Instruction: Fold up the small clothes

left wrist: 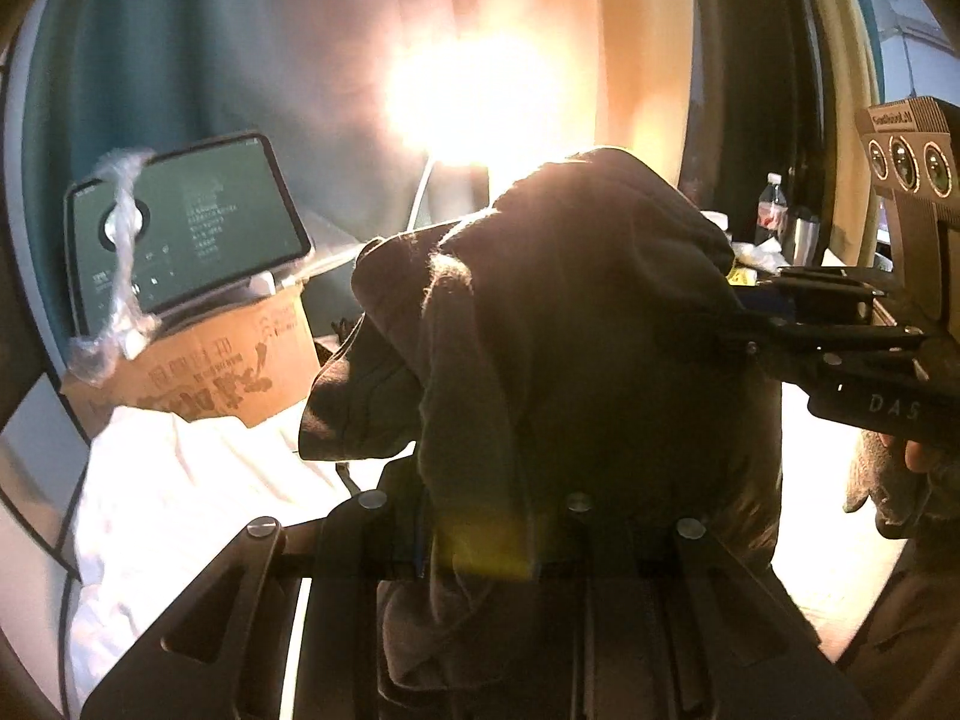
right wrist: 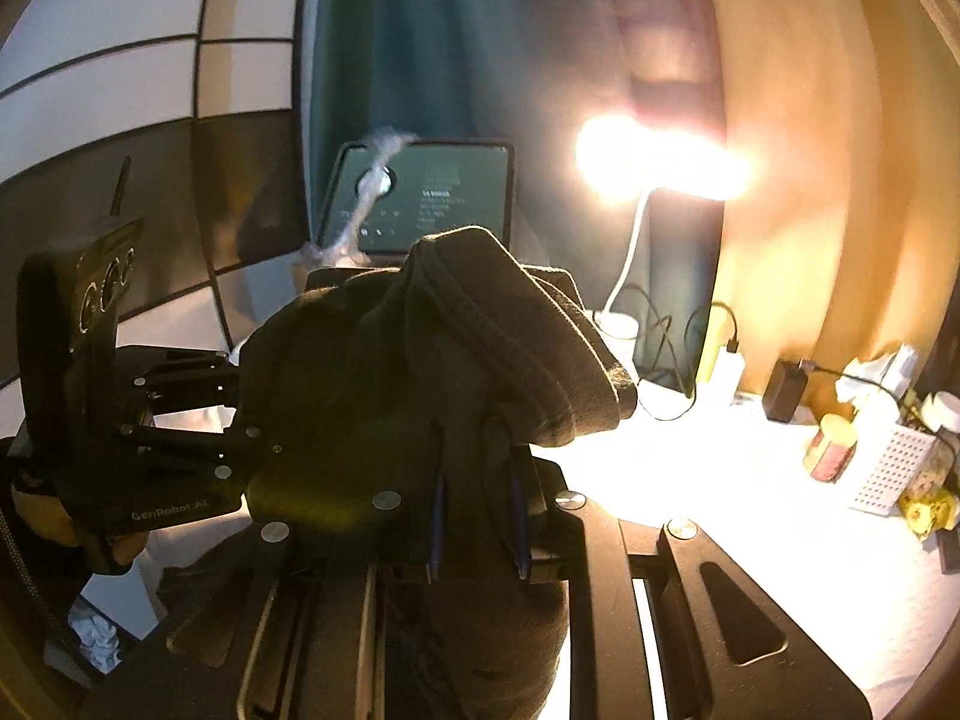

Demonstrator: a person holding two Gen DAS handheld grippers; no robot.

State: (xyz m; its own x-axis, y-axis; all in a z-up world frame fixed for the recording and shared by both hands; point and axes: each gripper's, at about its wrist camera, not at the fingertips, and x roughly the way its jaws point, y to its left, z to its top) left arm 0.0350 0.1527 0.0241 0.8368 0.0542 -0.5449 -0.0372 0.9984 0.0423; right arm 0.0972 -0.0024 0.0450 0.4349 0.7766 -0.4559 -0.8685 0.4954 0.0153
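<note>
A lived-in room at home, lit by one lamp

Teal curtain (right wrist: 390,60), glowing desk lamp (right wrist: 660,162), tablet (left wrist: 186,222) propped on a cardboard box (left wrist: 228,372), chargers and bottles (left wrist: 772,210) crowding the white-covered counter (right wrist: 750,510).

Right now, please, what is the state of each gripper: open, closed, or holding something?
Left gripper: closed on the dark garment.
Right gripper: closed on the same dark garment.

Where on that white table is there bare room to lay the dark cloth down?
The white-covered tabletop is bare in front of the glowing desk lamp, left of the white perforated basket. It is crowded along the back with black cables and a black charger, and beside the brown cardboard box.
</note>
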